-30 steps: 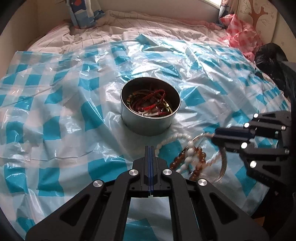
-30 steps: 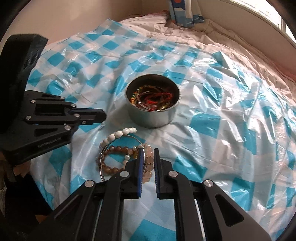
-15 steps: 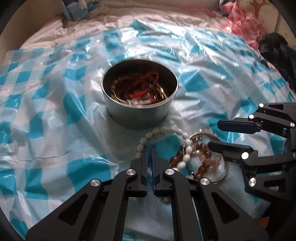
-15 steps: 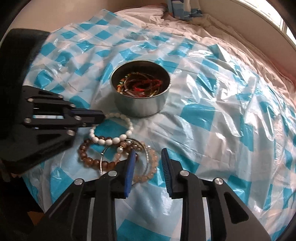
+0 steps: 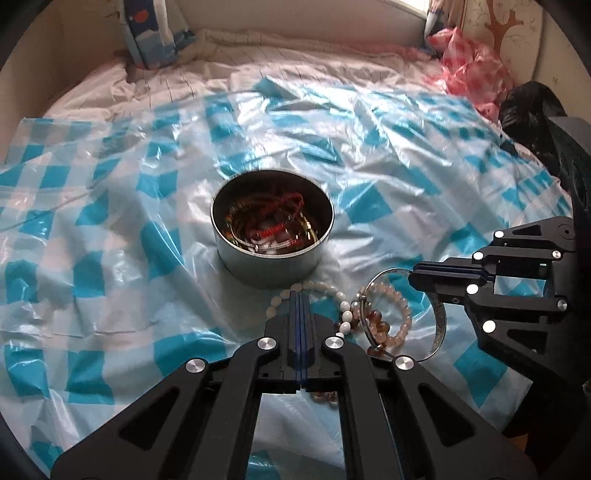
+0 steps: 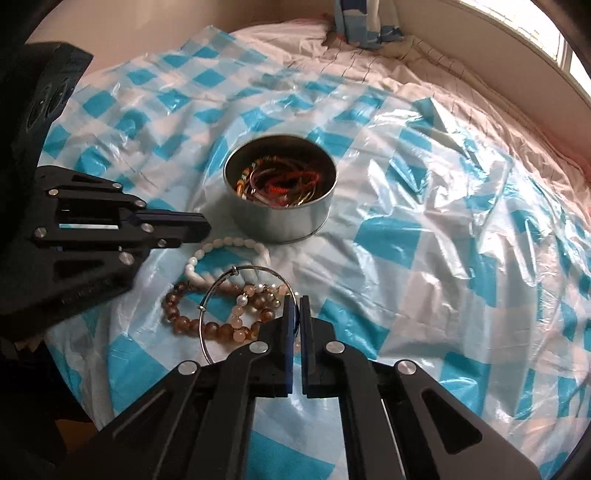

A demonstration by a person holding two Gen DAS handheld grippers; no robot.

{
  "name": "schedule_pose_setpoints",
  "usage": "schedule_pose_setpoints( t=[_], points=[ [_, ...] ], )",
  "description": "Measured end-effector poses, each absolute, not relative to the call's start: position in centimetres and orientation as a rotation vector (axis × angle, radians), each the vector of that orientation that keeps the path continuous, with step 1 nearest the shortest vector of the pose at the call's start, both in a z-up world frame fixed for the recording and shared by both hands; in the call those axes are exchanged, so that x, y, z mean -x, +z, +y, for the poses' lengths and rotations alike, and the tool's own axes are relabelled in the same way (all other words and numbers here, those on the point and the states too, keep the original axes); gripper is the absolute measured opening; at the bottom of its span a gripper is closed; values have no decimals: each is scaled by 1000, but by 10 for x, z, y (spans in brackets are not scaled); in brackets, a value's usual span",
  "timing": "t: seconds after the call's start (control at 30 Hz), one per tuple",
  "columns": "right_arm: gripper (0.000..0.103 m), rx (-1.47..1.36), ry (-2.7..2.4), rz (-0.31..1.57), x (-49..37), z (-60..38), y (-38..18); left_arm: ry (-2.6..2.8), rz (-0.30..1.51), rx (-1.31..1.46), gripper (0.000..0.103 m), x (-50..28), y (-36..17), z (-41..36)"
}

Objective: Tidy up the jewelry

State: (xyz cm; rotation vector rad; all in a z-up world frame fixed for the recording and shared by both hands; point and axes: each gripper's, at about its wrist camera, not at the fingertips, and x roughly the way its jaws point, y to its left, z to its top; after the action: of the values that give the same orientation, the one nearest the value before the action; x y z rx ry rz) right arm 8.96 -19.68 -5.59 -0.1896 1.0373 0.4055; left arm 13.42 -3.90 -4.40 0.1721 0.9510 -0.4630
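Note:
A round metal tin (image 5: pixel 271 268) (image 6: pixel 280 227) holding red and gold bracelets stands on a blue-checked plastic sheet (image 5: pixel 110 221). In front of it lie a white bead bracelet (image 6: pixel 225 245), a brown bead bracelet (image 6: pixel 192 317) and a pink bead bracelet (image 5: pixel 397 314). My right gripper (image 6: pixel 294 306) (image 5: pixel 415 275) is shut on a thin silver bangle (image 6: pixel 218 291) (image 5: pixel 439 325), which stands lifted and tilted over the beads. My left gripper (image 5: pixel 300 299) (image 6: pixel 207 227) is shut and empty, just over the white beads.
The sheet covers a bed with pale bedding (image 5: pixel 295 62). A blue patterned carton (image 5: pixel 147 33) stands at the headboard. A pink plastic bag (image 5: pixel 469 70) and a black bag (image 5: pixel 532 107) lie at the far right. The bed edge runs close behind the bracelets (image 6: pixel 85 369).
My right gripper opened, then closed on the silver bangle and raised it. My left gripper dipped toward the tin and drew back, staying shut.

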Motion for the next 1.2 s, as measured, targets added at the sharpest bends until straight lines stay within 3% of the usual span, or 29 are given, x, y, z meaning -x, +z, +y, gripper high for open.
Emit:
schedule_pose_setpoints(
  t=[0.23,0.43,0.47,0.5,0.57,0.67,0.7,0.73,0.77,0.8,1.2],
  points=[
    [4,173,379,999,-90,-206,-42,-467,917,-146,0,-133,-31,-33],
    [4,149,361,987,-92,-214,-37,-414,1004,-124,4,-149,-56,-27],
    [4,147,363,987,-92,-214,-37,-414,1013,-129,16,-151,-61,-29],
    [4,147,365,986,-91,-213,-37,-410,1016,-141,40,-151,-65,-32],
    [4,146,370,988,-91,-211,-38,-373,987,-189,60,-150,-69,-38],
    [4,142,377,988,-92,-212,-38,-370,1014,-209,60,-153,-81,-44],
    [4,141,378,988,-92,-212,-38,-370,1032,-208,55,-155,-86,-45],
    [4,139,381,988,-92,-212,-38,-373,1050,-212,43,-155,-90,-46],
    [4,139,383,988,-93,-212,-38,-375,1074,-216,16,-156,-95,-47],
    [4,138,384,987,-92,-212,-38,-373,1083,-221,7,-156,-96,-47],
    [4,99,380,962,-96,-219,-30,-455,967,-118,6,-144,-46,-36]
  ],
)
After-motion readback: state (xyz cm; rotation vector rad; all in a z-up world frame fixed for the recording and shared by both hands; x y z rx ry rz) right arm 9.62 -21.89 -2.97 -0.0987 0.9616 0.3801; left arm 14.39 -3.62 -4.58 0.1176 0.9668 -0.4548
